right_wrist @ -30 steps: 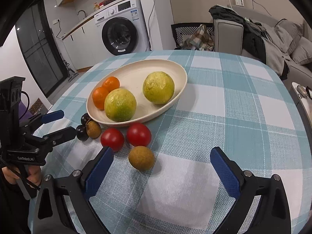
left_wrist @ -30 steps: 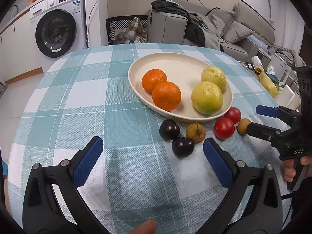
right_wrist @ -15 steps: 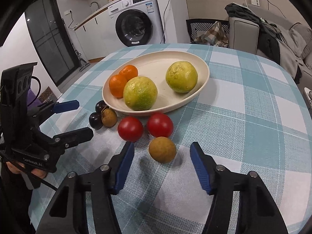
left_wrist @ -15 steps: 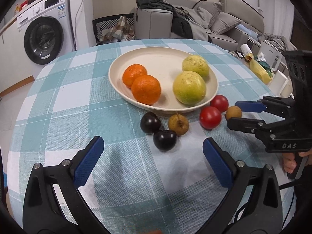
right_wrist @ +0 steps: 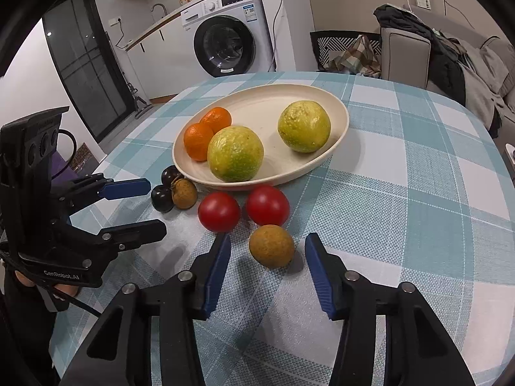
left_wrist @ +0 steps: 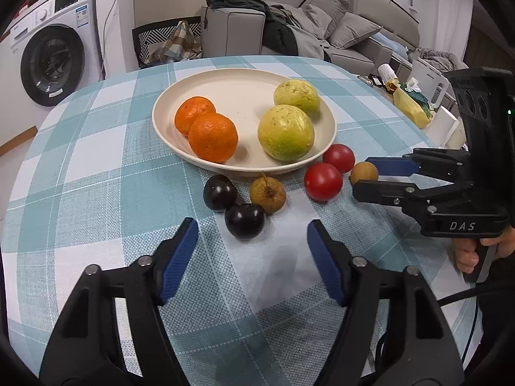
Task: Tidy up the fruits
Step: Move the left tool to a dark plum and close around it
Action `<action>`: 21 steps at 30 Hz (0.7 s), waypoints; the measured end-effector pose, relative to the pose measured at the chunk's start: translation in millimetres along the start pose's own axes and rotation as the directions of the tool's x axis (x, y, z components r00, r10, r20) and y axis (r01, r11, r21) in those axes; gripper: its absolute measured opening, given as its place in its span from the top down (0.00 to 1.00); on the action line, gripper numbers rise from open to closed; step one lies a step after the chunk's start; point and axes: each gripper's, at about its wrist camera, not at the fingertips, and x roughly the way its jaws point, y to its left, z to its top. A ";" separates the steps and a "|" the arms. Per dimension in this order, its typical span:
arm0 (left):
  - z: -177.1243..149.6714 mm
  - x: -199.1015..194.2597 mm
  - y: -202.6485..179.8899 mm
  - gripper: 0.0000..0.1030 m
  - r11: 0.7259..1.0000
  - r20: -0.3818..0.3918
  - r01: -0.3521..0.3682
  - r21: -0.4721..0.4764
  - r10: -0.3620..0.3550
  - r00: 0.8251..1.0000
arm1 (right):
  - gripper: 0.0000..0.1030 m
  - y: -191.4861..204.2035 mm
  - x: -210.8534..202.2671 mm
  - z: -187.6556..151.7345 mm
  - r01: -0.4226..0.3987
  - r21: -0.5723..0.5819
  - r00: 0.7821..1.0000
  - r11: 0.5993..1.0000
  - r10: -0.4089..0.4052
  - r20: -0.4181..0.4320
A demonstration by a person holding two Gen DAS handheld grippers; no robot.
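A cream oval plate (left_wrist: 244,90) (right_wrist: 264,103) holds two oranges (left_wrist: 212,136) and two yellow-green fruits (left_wrist: 285,132). On the cloth in front lie two dark plums (left_wrist: 244,221), a brown stemmed fruit (left_wrist: 267,194), two red tomatoes (left_wrist: 323,181) (right_wrist: 219,211) and a small brown fruit (left_wrist: 363,172) (right_wrist: 271,245). My left gripper (left_wrist: 252,257) is open just short of the near plum. My right gripper (right_wrist: 267,270) is open, its fingers flanking the small brown fruit without touching it.
The round table carries a teal-and-white check cloth (left_wrist: 96,148). A washing machine (left_wrist: 54,54), a chair (left_wrist: 167,41) and a grey sofa (left_wrist: 289,29) stand beyond it. Clutter sits on a side surface at the right (left_wrist: 415,96).
Both grippers have moved forward toward the loose fruit and narrowed. The right gripper's fingers now sit on either side of the small brown fruit.
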 end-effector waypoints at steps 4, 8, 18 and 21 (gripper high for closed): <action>0.2 -0.9 2.3 0.52 1.000 0.002 0.014 -0.010 -0.014 1.000 | 0.53 1.0 -0.5 -0.4 -0.003 -0.002 1.000 1.000 0.003 0.001; 1.0 0.1 4.3 0.62 1.000 -0.001 0.022 -0.017 -0.022 1.000 | 0.53 0.7 -1.0 -0.5 -0.002 0.001 1.000 1.000 0.002 0.002; 1.5 -0.8 8.8 0.78 0.999 0.005 0.018 -0.029 -0.018 1.000 | 0.53 0.6 -1.2 -0.7 -0.003 0.002 1.000 1.000 0.003 0.001; 1.8 -0.8 8.7 0.78 0.999 0.006 0.019 -0.030 -0.019 1.000 | 0.53 0.1 -1.1 -0.1 -0.001 0.002 1.000 1.000 0.001 0.002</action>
